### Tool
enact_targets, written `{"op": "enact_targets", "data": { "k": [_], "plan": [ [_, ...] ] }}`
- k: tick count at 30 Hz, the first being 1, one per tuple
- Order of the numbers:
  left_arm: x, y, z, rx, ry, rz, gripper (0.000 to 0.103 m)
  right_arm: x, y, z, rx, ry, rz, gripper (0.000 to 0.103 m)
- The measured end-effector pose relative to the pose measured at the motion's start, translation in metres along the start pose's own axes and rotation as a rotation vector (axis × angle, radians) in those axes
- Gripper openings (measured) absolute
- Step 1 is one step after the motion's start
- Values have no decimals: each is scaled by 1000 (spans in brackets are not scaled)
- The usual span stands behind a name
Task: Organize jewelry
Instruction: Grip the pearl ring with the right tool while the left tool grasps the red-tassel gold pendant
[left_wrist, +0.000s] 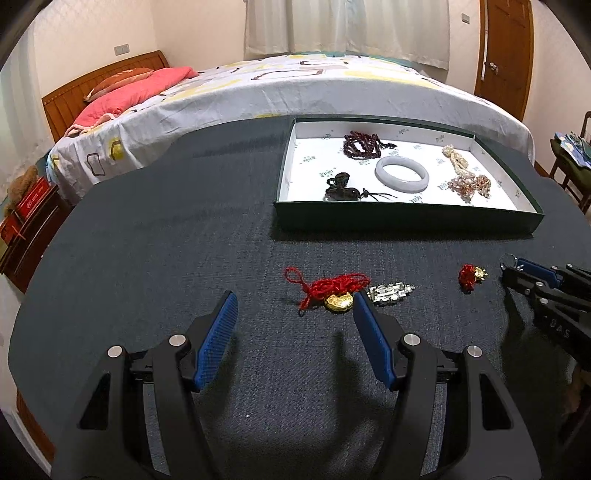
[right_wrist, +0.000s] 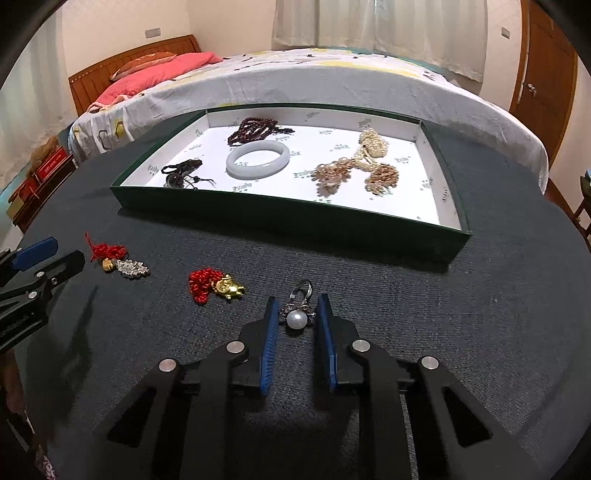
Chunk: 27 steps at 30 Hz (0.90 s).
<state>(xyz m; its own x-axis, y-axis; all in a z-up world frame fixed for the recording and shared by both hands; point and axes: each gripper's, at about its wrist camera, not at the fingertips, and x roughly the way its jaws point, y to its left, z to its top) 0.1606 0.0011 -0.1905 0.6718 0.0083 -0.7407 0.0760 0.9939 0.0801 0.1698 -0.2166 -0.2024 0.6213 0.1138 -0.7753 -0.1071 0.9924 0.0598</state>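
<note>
Dark cloth worktop (left_wrist: 184, 240). Far right side: green tray (right_wrist: 295, 218), white-lined, holding white bangle (right_wrist: 257, 159), dark red bead strand (right_wrist: 255, 129), dark pendant on cord (right_wrist: 181, 177), pearl and amber bead cluster (right_wrist: 362, 166).

Near edge, loose: red-corded gold medallion (left_wrist: 338, 301) touching rhinestone brooch (left_wrist: 391, 291); red-tasselled gold charm (right_wrist: 218, 284).

Left gripper (left_wrist: 293, 310): jaws wide open, empty.

Right gripper (right_wrist: 297, 308): jaws narrowed around pearl ring (right_wrist: 297, 314), contact unclear.

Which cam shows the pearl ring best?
Right wrist: the pearl ring sits front and centre between the right gripper's blue fingers, pearl and band plain. The left wrist view shows only a sliver of its band beside the right gripper at the frame edge.
</note>
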Motion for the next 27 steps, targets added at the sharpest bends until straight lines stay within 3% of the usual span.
{"op": "enact_targets", "data": {
  "k": [8, 21, 27],
  "plan": [
    [16, -8, 7, -9, 21, -38, 63, -8, -19, -3, 33, -7, -15, 22],
    [36, 2, 6, -14, 61, 1, 65, -8, -24, -4, 47, -11, -1, 22],
    [35, -4, 4, 6, 65, -62, 39, -8, -25, -4, 49, -8, 0, 22]
  ]
}}
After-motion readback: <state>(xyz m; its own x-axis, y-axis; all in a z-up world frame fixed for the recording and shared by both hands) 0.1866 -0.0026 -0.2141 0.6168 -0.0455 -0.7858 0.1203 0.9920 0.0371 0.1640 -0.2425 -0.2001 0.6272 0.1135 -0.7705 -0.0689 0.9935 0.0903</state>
